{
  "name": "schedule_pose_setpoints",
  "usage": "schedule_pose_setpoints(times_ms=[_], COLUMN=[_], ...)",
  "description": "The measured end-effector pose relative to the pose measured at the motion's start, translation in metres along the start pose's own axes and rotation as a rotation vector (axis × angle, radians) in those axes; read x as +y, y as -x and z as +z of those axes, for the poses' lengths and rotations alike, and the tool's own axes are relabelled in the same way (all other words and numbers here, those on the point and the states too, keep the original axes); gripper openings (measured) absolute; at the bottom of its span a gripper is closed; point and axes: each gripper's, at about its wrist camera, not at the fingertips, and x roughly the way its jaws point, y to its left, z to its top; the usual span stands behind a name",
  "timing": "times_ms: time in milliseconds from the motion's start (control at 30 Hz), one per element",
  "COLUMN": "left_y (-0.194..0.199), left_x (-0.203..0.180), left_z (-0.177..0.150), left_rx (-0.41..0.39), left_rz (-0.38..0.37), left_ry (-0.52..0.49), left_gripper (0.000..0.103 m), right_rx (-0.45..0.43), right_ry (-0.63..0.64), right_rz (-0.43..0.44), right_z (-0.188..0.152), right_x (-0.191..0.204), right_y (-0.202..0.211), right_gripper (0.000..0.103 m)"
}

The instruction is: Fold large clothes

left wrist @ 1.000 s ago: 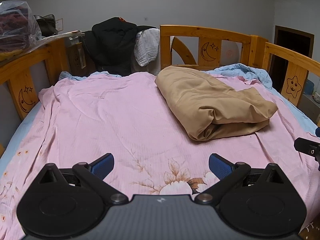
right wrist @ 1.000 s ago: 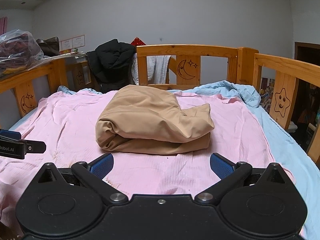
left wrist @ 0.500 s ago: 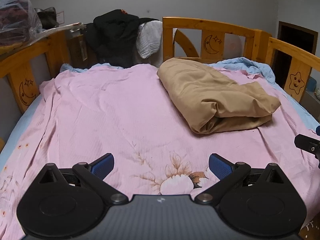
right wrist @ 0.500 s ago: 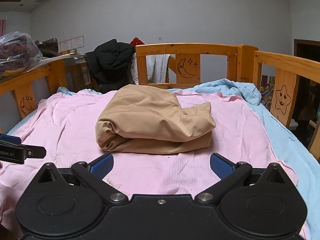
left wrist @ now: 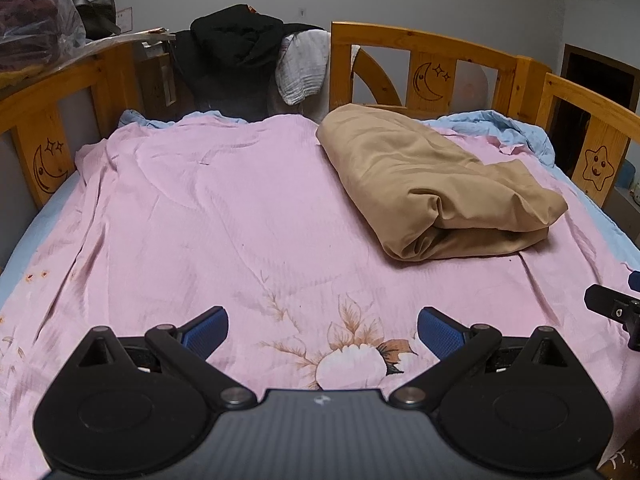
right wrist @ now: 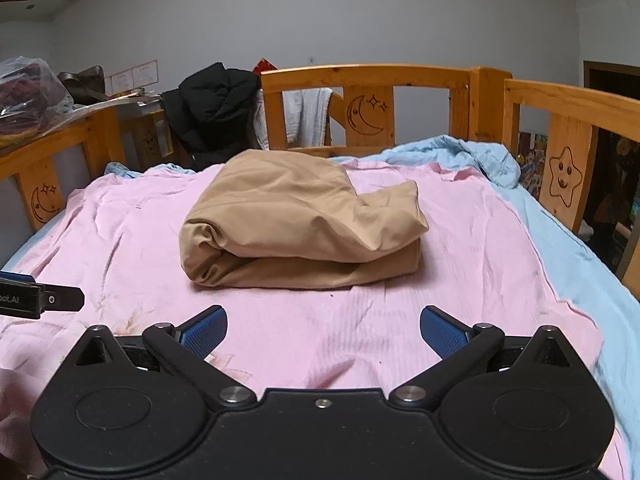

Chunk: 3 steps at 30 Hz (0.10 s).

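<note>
Left wrist view: the left gripper [left wrist: 322, 330] hovers with its jaws spread wide and empty above the pink floral sheet [left wrist: 208, 216] near the bed's foot edge. The folded tan garment [left wrist: 432, 184] lies toward the bed's right side, near the wooden headboard [left wrist: 420, 40].

Right wrist view: the right gripper [right wrist: 323, 330] is likewise wide and empty, the tan garment [right wrist: 296, 216] lying mid-bed ahead of it.
</note>
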Motion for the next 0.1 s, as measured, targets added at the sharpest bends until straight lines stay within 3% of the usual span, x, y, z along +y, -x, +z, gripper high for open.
schedule_pose_setpoints(times_ms=[100], left_y=[-0.0030], left_x=[-0.0016], left_z=[-0.0017], left_rx=[0.013], left_rz=[-0.001], left_ry=[-0.001], left_gripper=[0.102], right_rx=[0.019], right_ry=[-0.017], right_rz=[-0.012], right_z=[-0.0027], right_x=[-0.0038], right_y=[-0.0041], right_gripper=[0.102])
